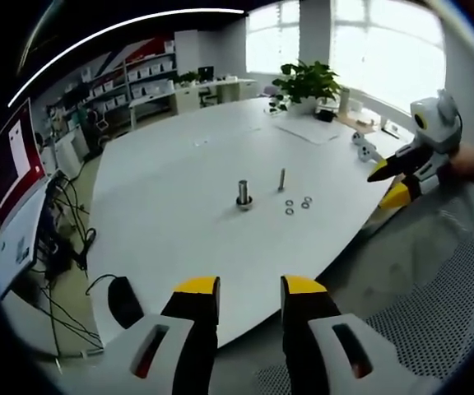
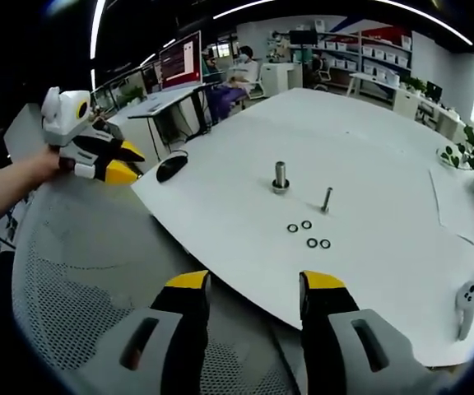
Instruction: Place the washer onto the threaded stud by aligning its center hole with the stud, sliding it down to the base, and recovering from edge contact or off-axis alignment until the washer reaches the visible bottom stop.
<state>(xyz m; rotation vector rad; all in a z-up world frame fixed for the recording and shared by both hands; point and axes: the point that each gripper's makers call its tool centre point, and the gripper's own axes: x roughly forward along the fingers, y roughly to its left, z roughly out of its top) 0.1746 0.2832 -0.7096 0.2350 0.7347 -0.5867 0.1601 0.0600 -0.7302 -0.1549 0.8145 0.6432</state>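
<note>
Near the middle of the white table point(image 1: 163, 189) point(image 2: 385, 140) a threaded stud point(image 1: 243, 192) point(image 2: 280, 174) stands upright on a round base. A thinner bolt point(image 1: 281, 178) point(image 2: 326, 199) stands beside it. Several small washers point(image 1: 290, 202) point(image 2: 312, 242) lie flat on the table close to the bolt. My left gripper point(image 1: 250, 288) point(image 2: 130, 163) is open and holds nothing, well short of the table edge. A hand holds my right gripper point(image 2: 255, 281) point(image 1: 383, 185), which is open and bare too, off the table's side. Both grippers are far from the washers.
A grey mesh chair point(image 1: 434, 304) point(image 2: 81, 271) lies under both grippers. A black mouse point(image 1: 124, 300) point(image 2: 171, 167) sits at the table edge. White controllers point(image 2: 471, 296) point(image 1: 364, 148), a paper sheet point(image 1: 307, 127) and a potted plant point(image 1: 307, 82) are at the far end.
</note>
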